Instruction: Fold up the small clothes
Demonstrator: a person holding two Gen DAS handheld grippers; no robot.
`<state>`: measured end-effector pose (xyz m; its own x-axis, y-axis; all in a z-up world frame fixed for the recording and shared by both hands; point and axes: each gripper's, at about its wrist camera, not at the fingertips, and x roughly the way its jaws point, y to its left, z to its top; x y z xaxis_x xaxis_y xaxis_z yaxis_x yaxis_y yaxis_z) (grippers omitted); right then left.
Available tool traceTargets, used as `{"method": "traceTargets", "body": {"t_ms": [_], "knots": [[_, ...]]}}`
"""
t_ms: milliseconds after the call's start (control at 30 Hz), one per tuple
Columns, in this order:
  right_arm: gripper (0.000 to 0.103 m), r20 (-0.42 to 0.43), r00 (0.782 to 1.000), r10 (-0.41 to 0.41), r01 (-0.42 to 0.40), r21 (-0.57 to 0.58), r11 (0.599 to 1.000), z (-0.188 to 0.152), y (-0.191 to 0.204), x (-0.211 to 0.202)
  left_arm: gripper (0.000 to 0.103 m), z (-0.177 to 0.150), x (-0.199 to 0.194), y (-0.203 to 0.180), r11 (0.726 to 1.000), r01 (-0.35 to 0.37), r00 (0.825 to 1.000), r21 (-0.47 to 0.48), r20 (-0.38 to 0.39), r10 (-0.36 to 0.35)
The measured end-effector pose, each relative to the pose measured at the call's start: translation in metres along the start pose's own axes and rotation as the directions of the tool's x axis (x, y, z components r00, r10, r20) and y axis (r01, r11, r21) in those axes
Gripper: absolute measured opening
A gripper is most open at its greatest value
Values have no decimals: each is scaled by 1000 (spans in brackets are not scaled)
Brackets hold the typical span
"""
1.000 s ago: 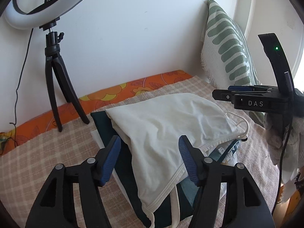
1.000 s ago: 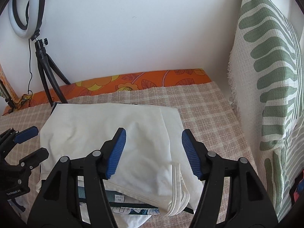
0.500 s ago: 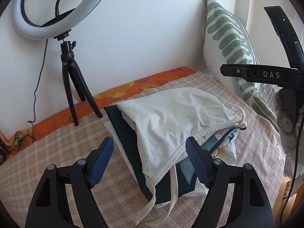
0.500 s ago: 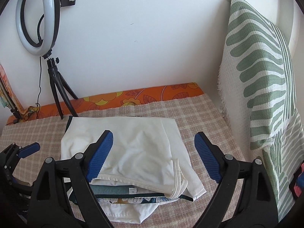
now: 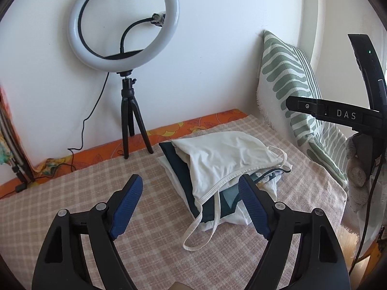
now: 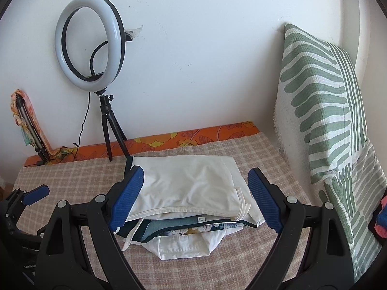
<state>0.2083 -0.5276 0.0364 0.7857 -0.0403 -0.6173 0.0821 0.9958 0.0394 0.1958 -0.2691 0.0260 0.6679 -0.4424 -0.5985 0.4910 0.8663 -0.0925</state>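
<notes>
A folded cream garment [image 5: 225,159] [image 6: 191,188] lies on top of a small pile of folded clothes, over a dark teal piece [image 5: 179,169] and a white piece [image 6: 183,244], on the checked blanket. Its loose straps [image 5: 200,227] trail toward me. My left gripper [image 5: 191,205] is open and empty, held above and in front of the pile. My right gripper [image 6: 196,200] is open and empty, also held back above the pile's near edge. The left gripper also shows at the left edge of the right wrist view [image 6: 26,200].
A ring light on a black tripod [image 5: 128,120] [image 6: 106,125] stands at the back by the wall. A green-patterned pillow [image 5: 290,89] [image 6: 321,111] leans at the right. The checked blanket [image 5: 72,193] covers an orange flowered sheet [image 6: 193,137].
Both grippers have pulled back and up from the pile and opened wider. The cream garment stays on top of the stack.
</notes>
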Motion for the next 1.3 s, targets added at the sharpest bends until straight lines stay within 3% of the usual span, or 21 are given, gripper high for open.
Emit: {"method": "traceTargets", "body": {"t_ms": [233, 300, 433, 567, 700, 867, 1300], "knots": [[91, 53, 999, -5, 4, 23, 1000, -27, 35, -47, 82, -22, -53, 3, 999, 33, 999, 6, 41, -34], [99, 72, 997, -2, -3, 58, 998, -38, 41, -59, 82, -32, -64, 4, 999, 33, 999, 17, 43, -33], [103, 116, 993, -20, 9, 97, 995, -60, 50, -78, 82, -51, -82, 8, 999, 25, 999, 23, 40, -26], [103, 118, 992, -38, 30, 70, 997, -78, 61, -85, 98, -65, -99, 11, 999, -18, 997, 43, 70, 15], [103, 130, 990, -62, 51, 82, 995, -94, 67, -89, 102, -78, -117, 10, 993, -80, 986, 92, 153, 65], [103, 143, 987, -79, 69, 73, 995, -109, 76, -90, 103, -90, -120, 14, 994, -62, 991, 86, 120, 51], [103, 190, 980, -64, 26, 194, 981, -132, 76, -97, 103, -115, -119, 23, 990, -135, 985, 29, 109, 131]]}}
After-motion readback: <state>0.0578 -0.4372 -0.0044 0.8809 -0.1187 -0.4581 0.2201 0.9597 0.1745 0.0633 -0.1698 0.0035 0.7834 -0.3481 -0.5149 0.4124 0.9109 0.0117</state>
